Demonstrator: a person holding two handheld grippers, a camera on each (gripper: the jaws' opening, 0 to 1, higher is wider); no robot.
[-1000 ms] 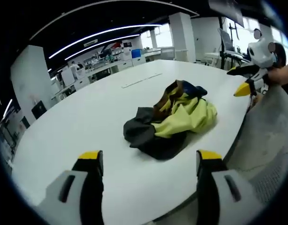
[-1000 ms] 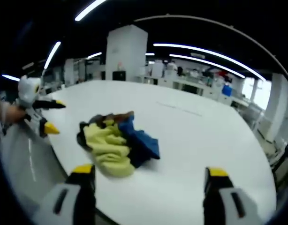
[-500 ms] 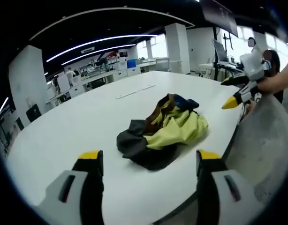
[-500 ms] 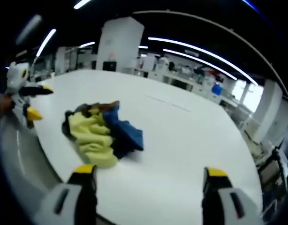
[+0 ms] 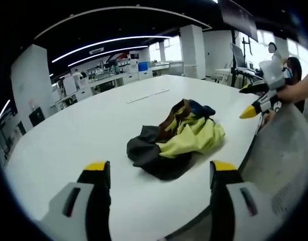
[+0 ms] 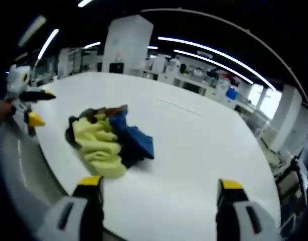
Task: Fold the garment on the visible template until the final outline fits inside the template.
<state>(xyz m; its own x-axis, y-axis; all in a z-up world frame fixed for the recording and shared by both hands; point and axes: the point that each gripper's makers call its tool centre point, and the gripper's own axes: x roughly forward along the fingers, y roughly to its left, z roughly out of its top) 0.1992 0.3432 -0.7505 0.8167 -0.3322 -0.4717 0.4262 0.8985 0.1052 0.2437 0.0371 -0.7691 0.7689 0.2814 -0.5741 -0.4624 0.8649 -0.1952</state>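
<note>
Garment (image 5: 176, 140) crumpled near edge of broad white table (image 5: 73, 140) in open office with ceiling light strips (image 6: 214, 50); left gripper (image 5: 159, 173) and right gripper (image 6: 159, 188) spread wide, holding nothing.

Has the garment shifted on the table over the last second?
No. The crumpled garment lies near the same table edge, with the same folds showing; its shift across both views comes from the cameras moving. Both grippers are open, clear of it.
</note>
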